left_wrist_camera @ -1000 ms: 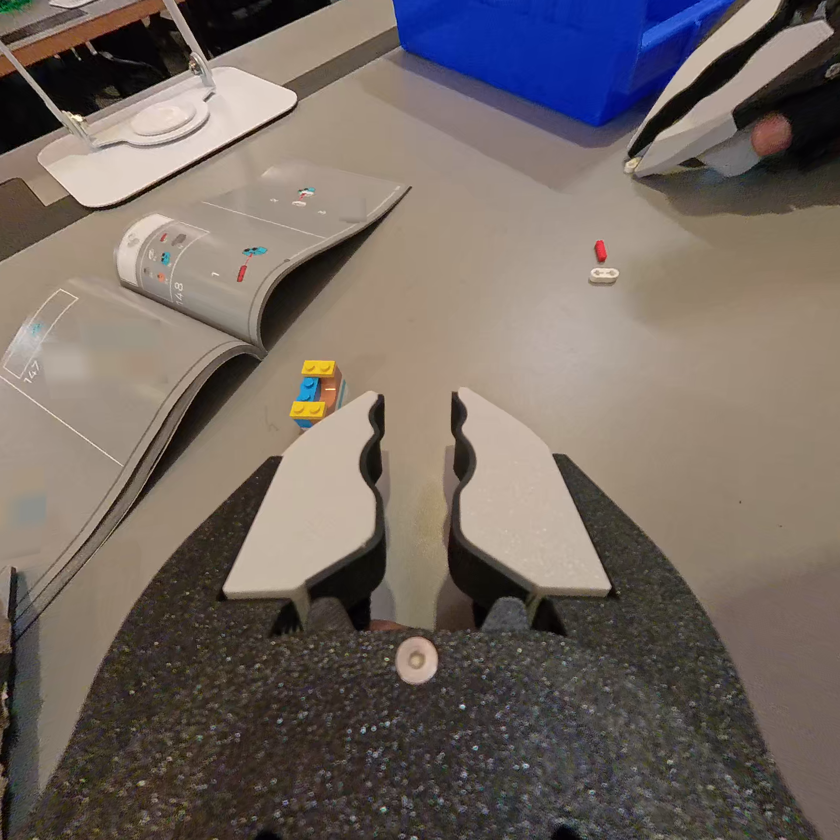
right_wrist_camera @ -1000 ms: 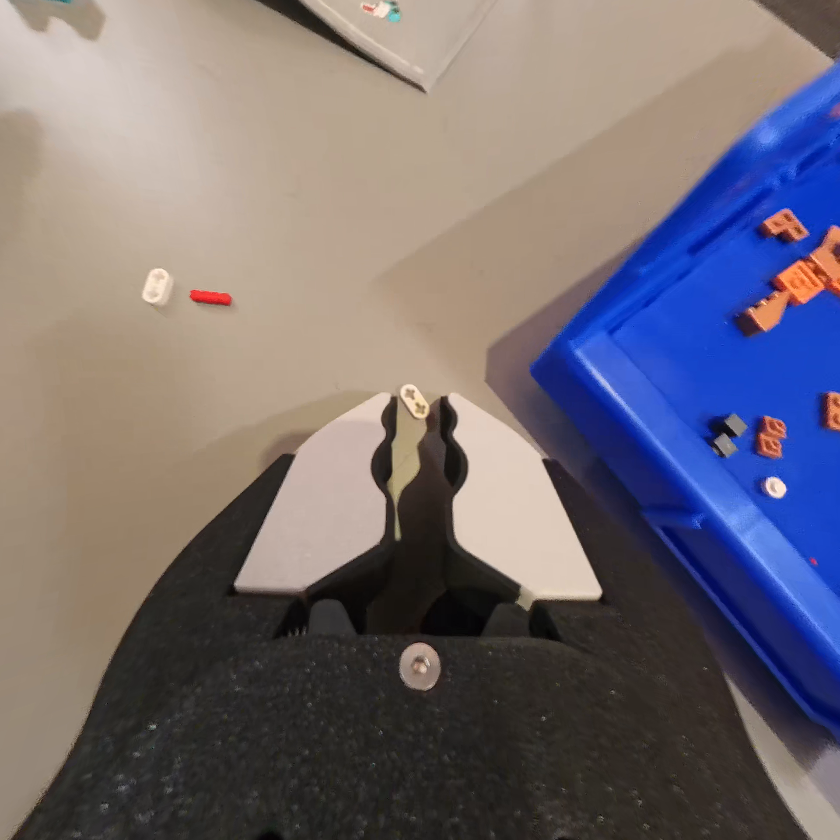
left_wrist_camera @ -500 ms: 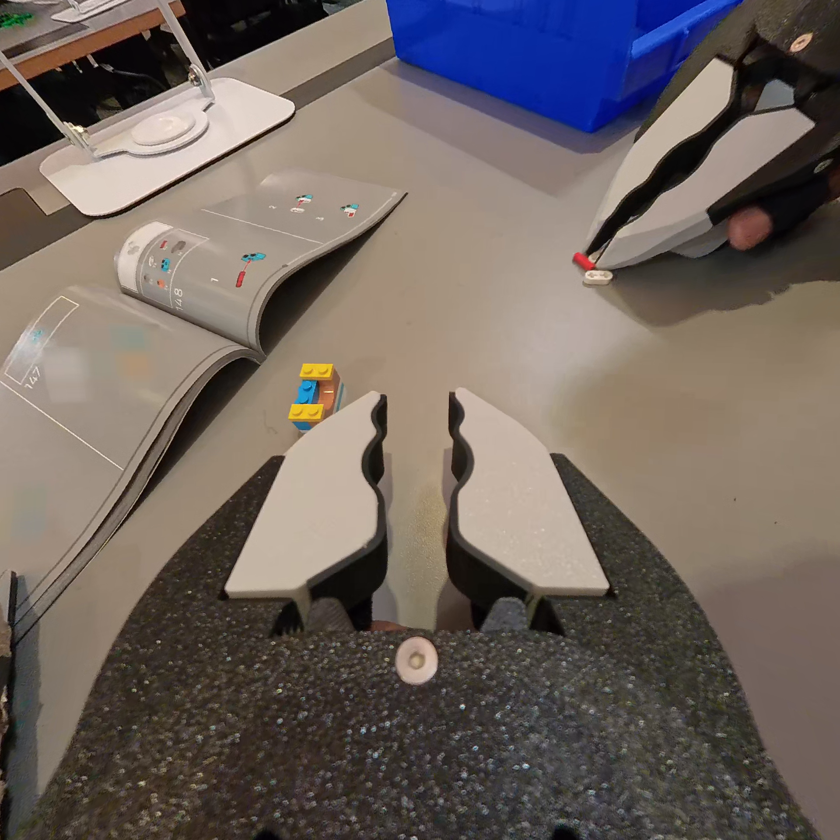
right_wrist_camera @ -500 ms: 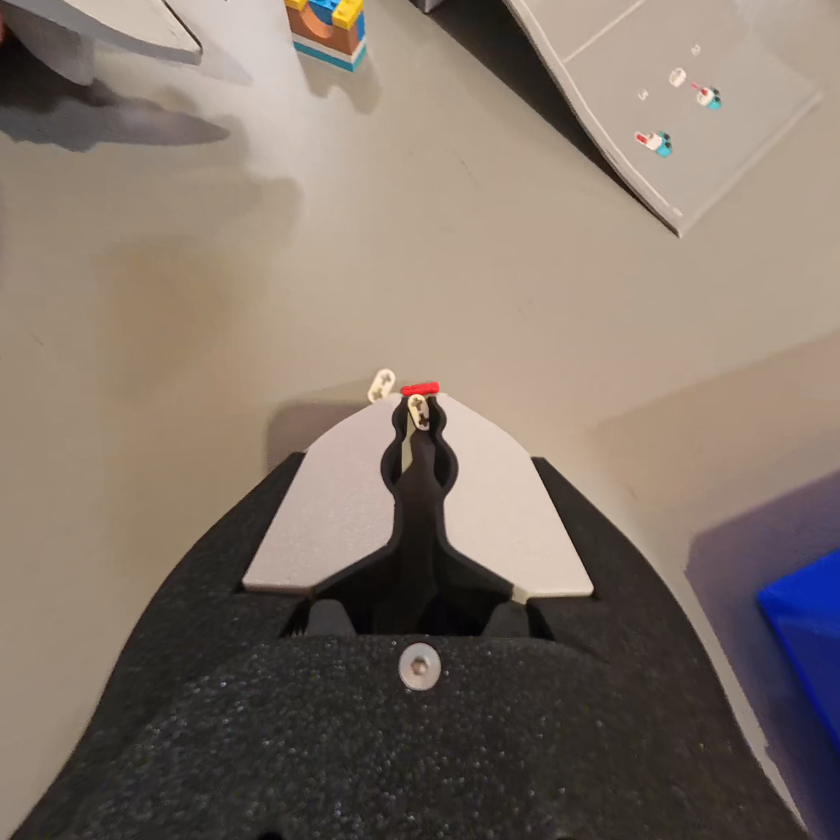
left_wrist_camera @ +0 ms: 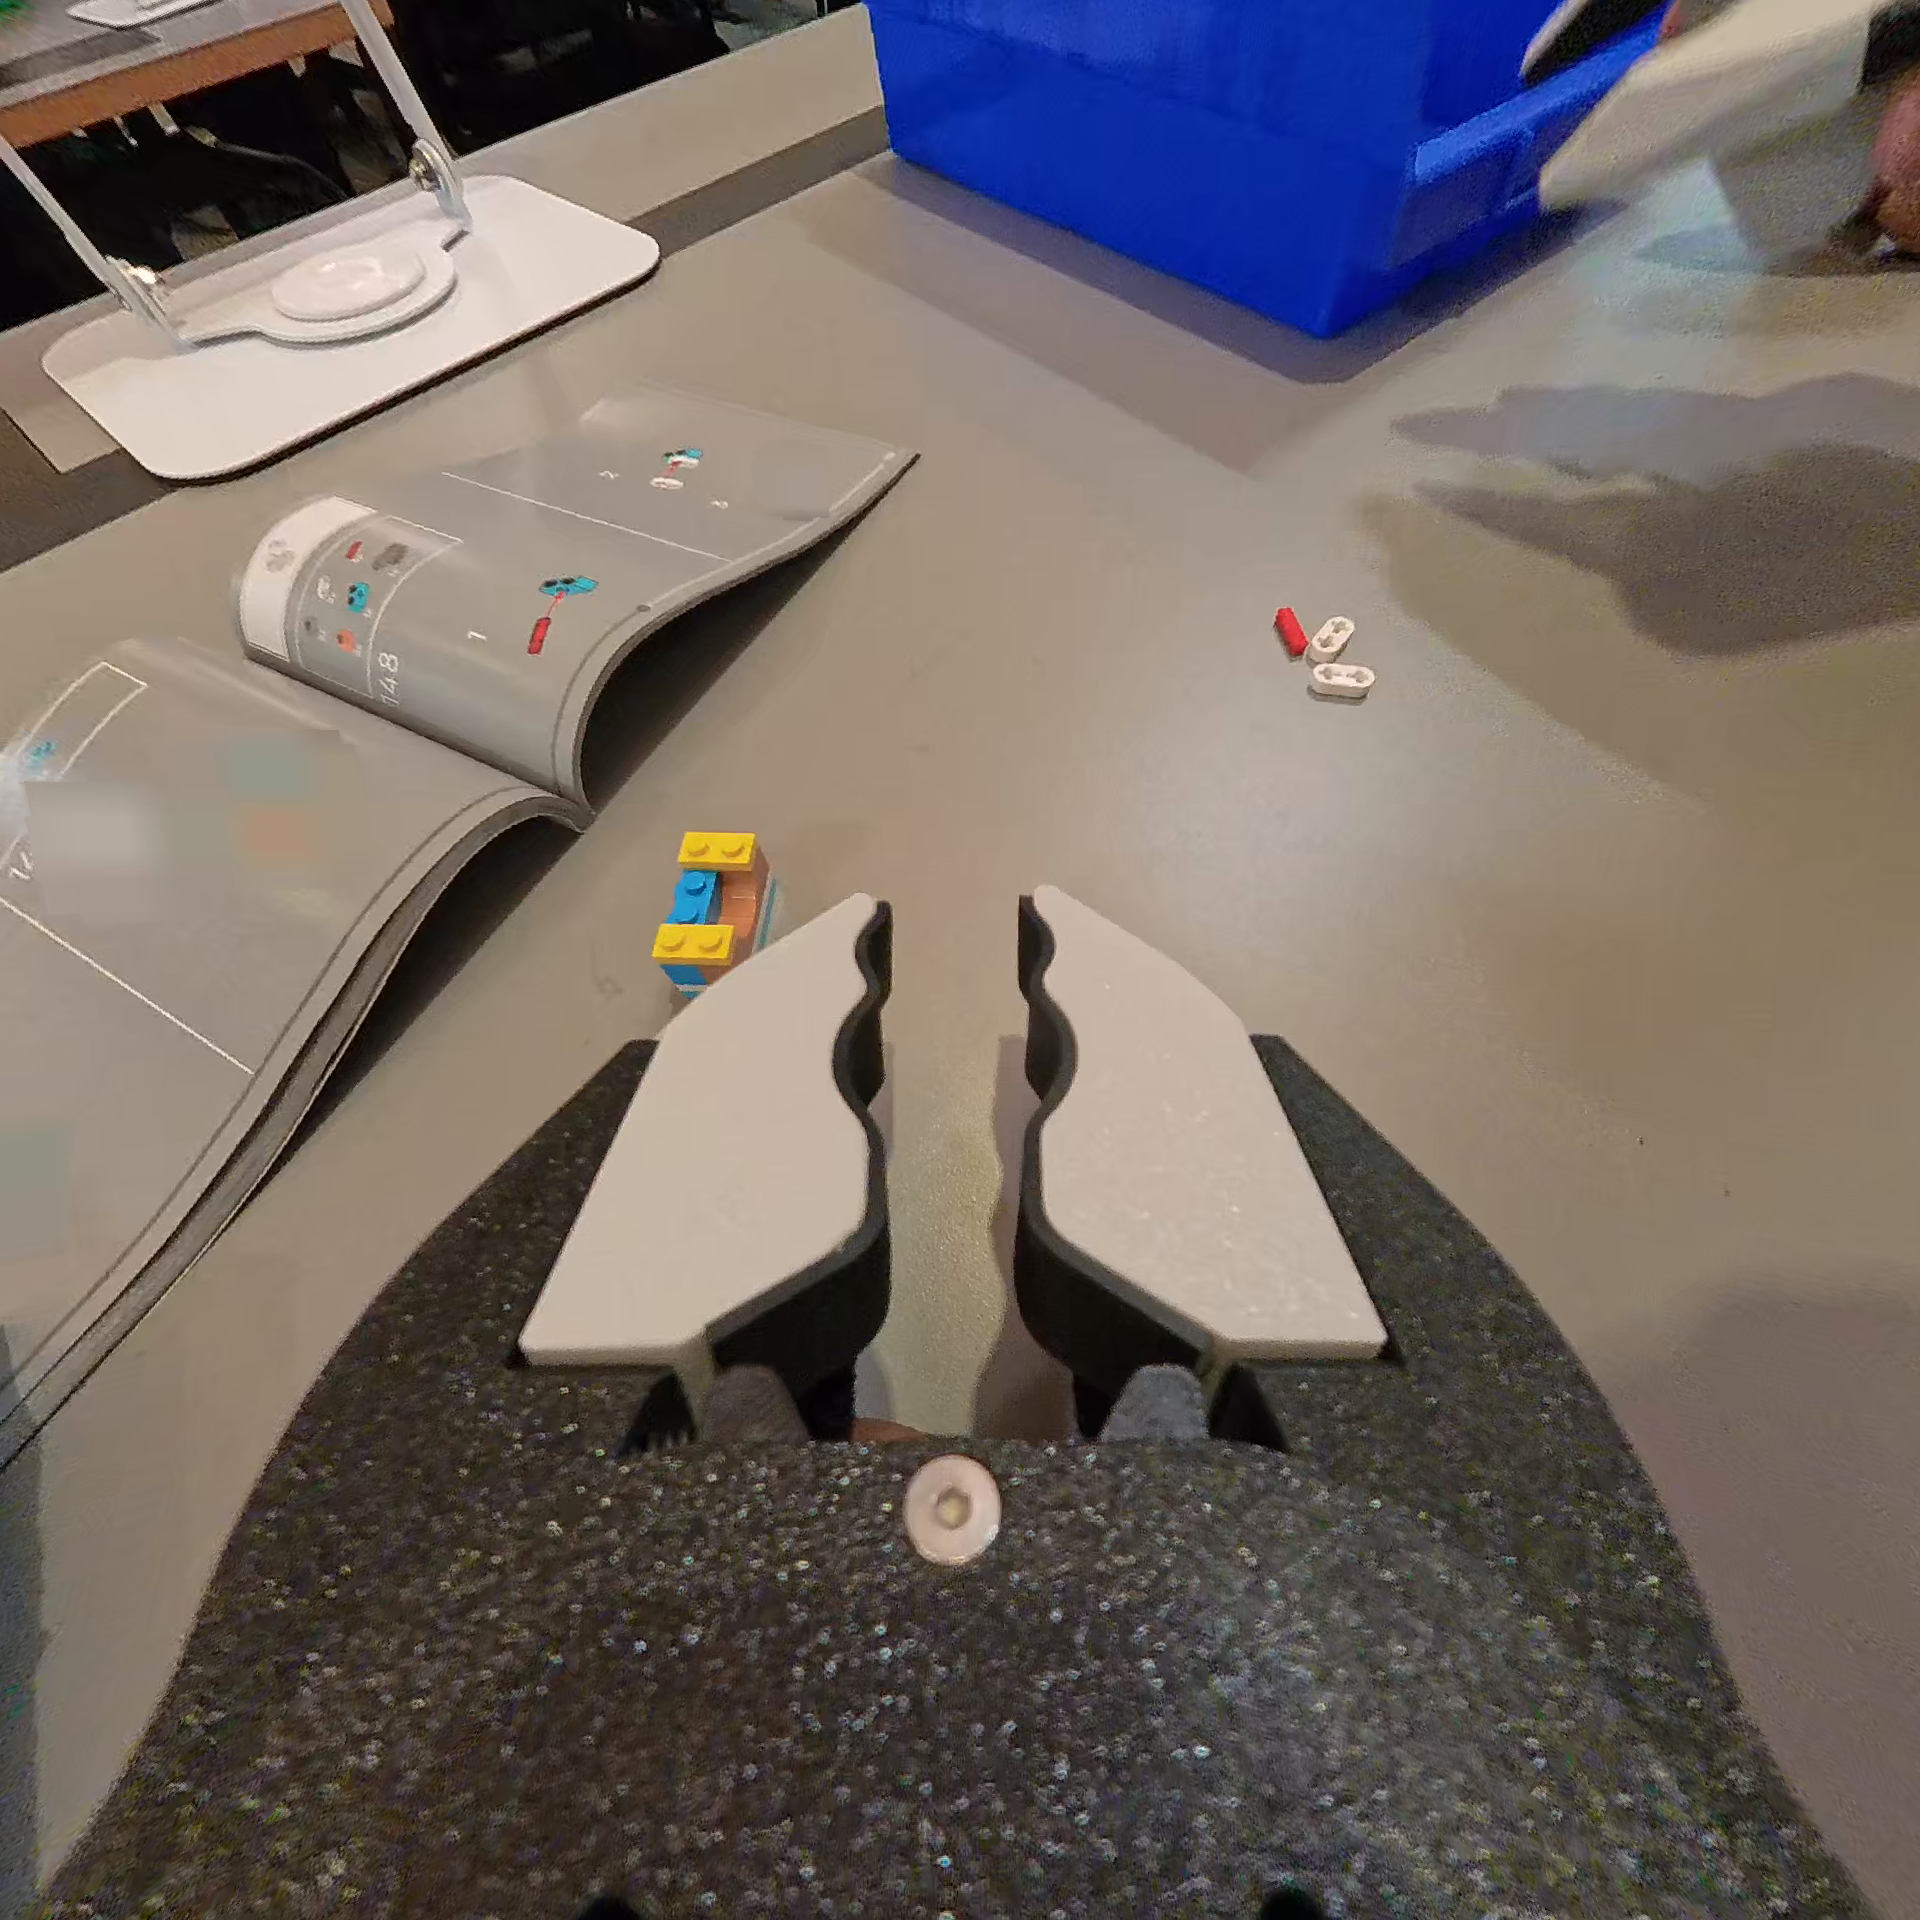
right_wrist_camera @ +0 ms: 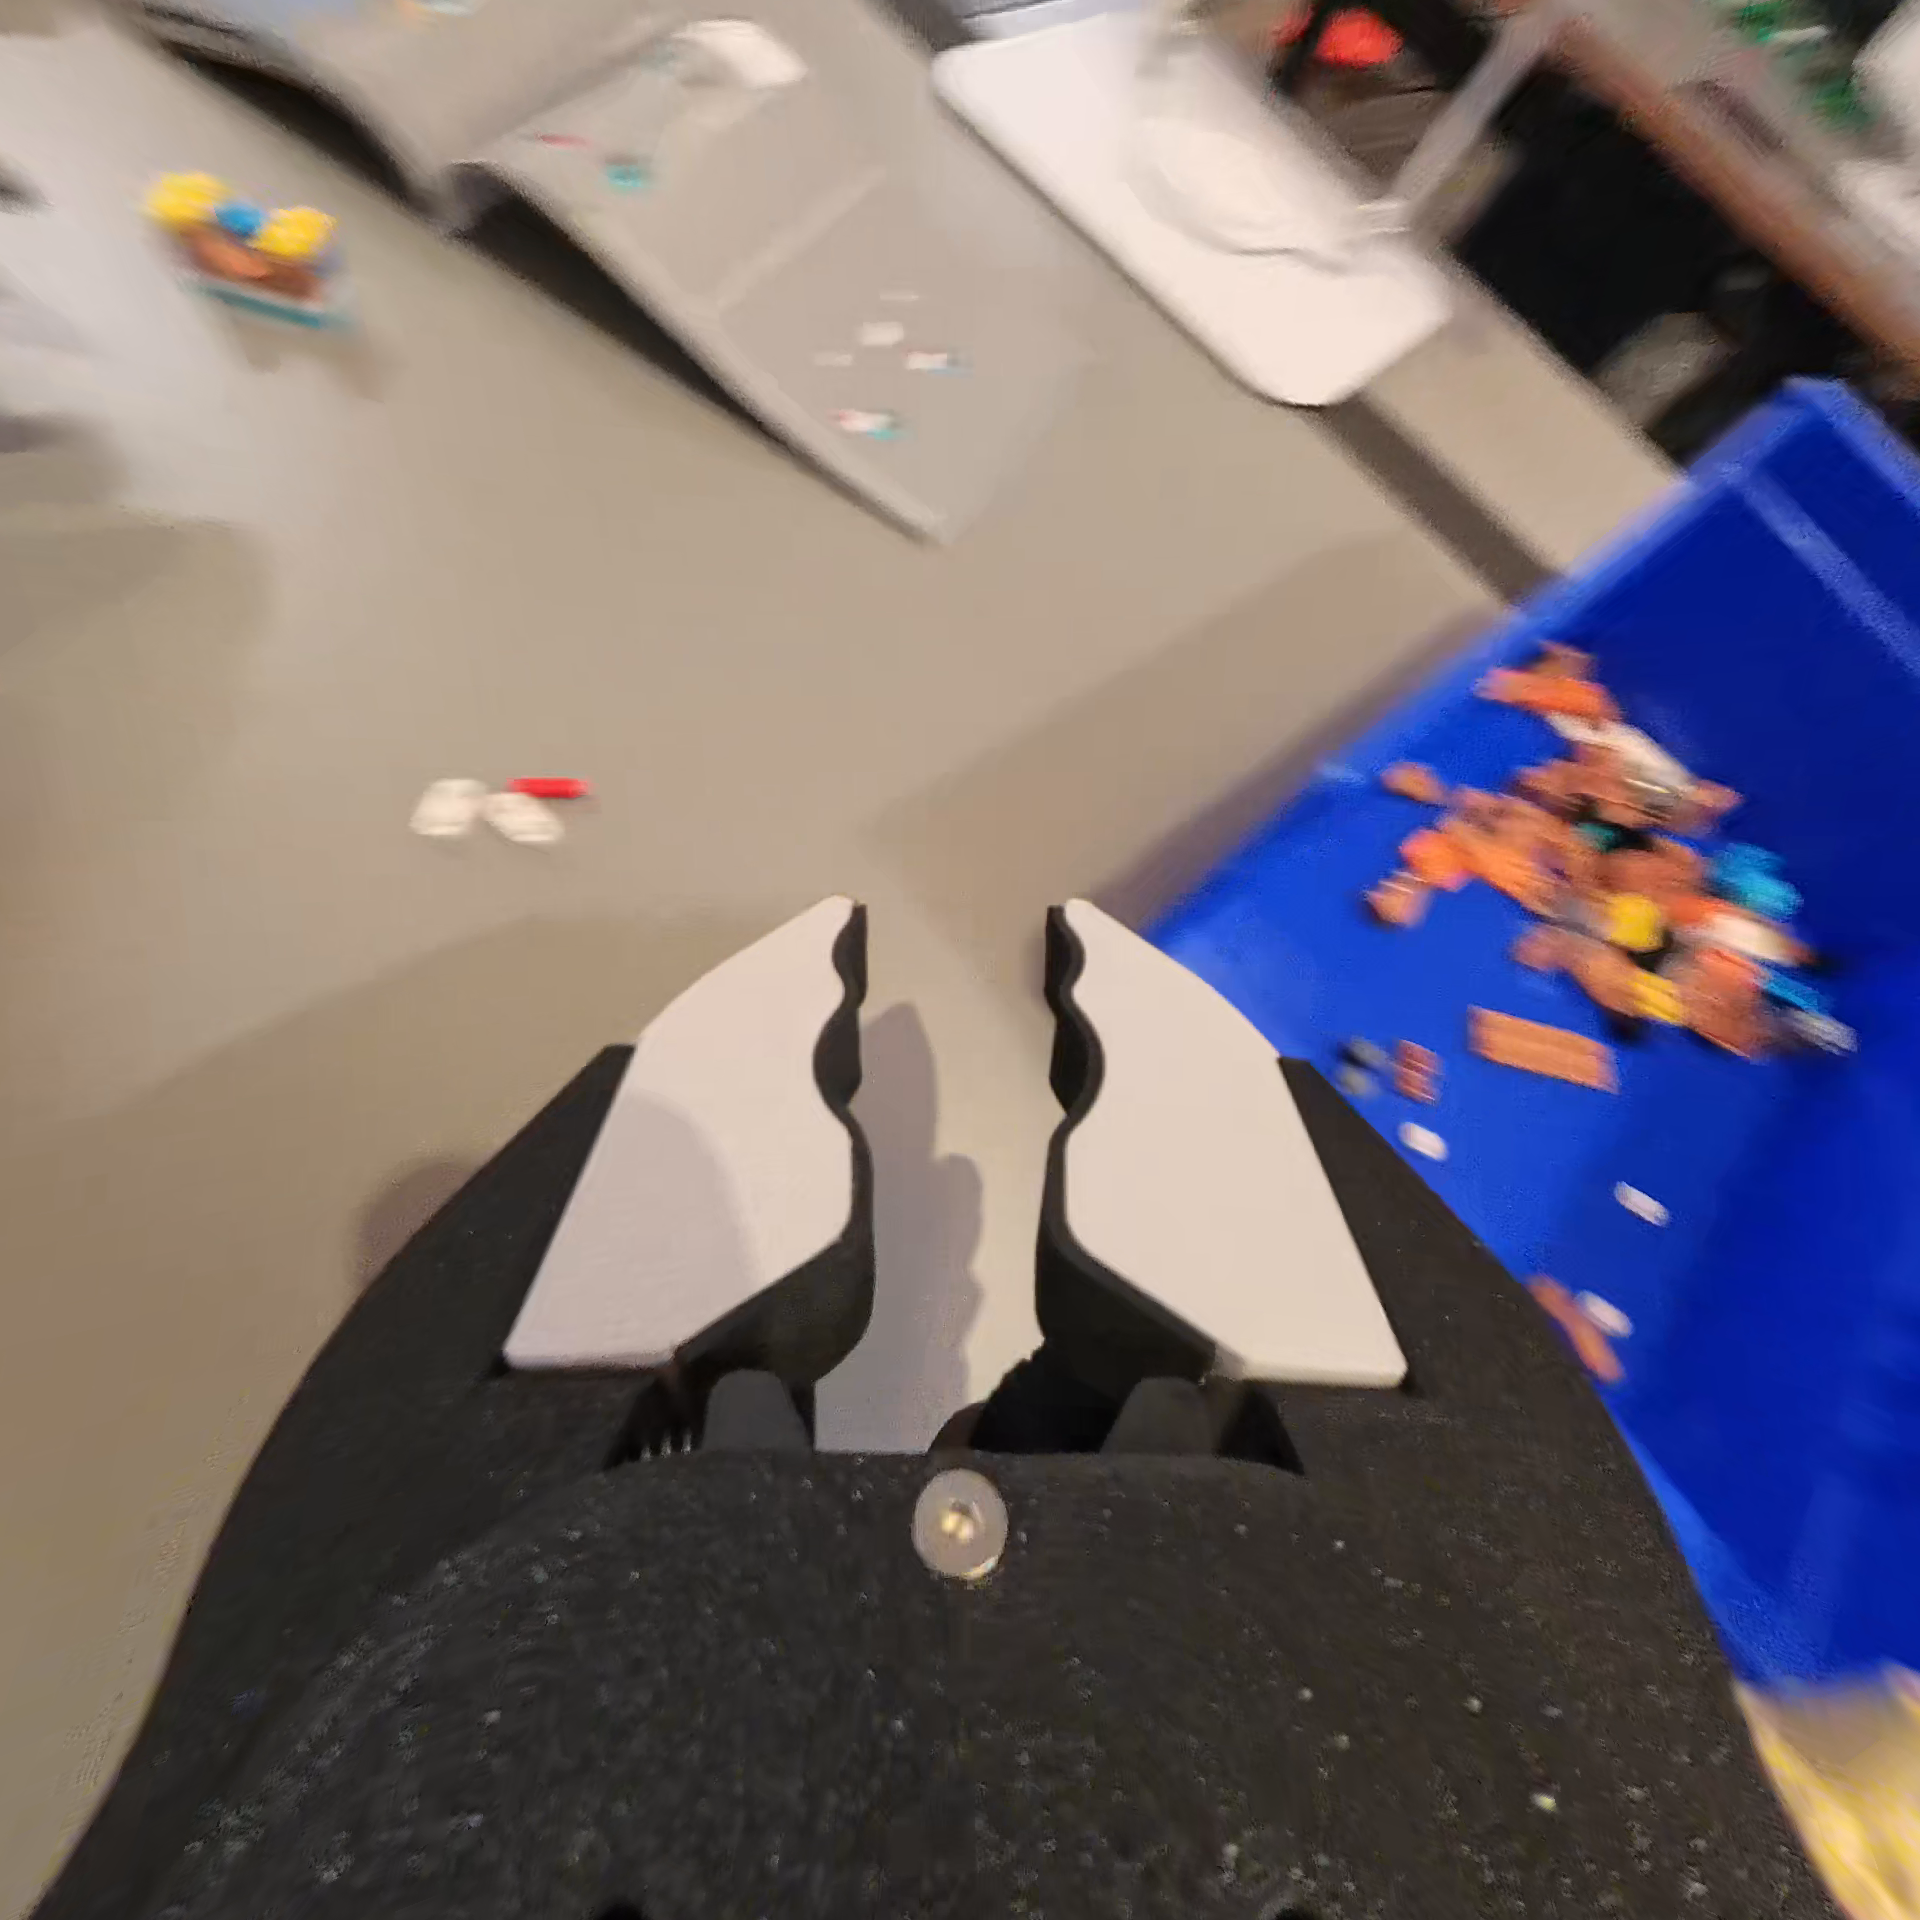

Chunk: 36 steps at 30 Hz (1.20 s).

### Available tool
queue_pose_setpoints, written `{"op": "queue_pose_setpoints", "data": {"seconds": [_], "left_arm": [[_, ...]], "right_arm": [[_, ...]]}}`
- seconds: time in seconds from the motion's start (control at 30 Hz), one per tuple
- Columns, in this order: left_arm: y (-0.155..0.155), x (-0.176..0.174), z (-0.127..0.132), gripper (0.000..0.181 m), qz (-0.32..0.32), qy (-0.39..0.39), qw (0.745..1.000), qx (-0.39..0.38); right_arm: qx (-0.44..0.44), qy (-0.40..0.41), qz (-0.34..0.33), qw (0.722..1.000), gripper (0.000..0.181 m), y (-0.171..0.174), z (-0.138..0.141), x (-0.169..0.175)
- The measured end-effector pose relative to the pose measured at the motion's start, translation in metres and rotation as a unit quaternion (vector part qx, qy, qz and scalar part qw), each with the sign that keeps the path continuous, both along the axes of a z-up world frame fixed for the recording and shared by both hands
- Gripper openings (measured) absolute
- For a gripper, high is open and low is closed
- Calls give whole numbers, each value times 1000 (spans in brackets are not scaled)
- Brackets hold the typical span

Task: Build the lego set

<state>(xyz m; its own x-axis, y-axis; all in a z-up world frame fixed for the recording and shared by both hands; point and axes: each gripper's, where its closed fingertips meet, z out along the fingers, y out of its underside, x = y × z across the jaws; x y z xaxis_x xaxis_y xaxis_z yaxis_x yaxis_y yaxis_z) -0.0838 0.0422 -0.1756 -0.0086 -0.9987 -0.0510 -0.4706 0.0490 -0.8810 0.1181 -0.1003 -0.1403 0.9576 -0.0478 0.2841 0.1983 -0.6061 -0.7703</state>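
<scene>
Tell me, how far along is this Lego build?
Early. Done: one small yellow, blue and brown brick assembly stands by the open instruction booklet. In hand: nothing; left gripper and right gripper are open. Left: a red pin, two white links, many bricks in the blue bin.

1. Our left tool (left_wrist_camera: 954, 914) hovers low over the surface, level, its two grey fingers (left_wrist_camera: 727, 1122) parted with nothing between them.
2. Our right tool (right_wrist_camera: 956, 930) is raised above the surface, jaws apart and empty; in the left wrist view it shows blurred at the far right corner (left_wrist_camera: 1725, 114).
</scene>
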Motion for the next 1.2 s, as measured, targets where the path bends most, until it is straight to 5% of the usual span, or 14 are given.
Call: {"op": "queue_pose_setpoints", "data": {"seconds": [0.1,0.23,0.5,0.93,1.07,1.2], "left_arm": [[-1,1,-2,22,-3,6,1000,1],[-2,1,-1,22,-4,3,1000,14],[-1,0,0,21,-2,1,1000,18],[-1,1,1,20,-4,-2,1000,6],[-1,0,3,20,-5,-9,1000,4],[-2,1,0,20,-9,0,1000,-3]], "right_arm": [[3,2,-68,998,38,-9,2,45],[-58,44,-73,995,47,4,-33,55],[-62,4,-26,998,36,50,-34,19],[-67,59,42,995,41,69,-25,-54],[-89,20,49,995,40,39,10,-30],[-197,-48,76,976,30,2,39,30]]}}
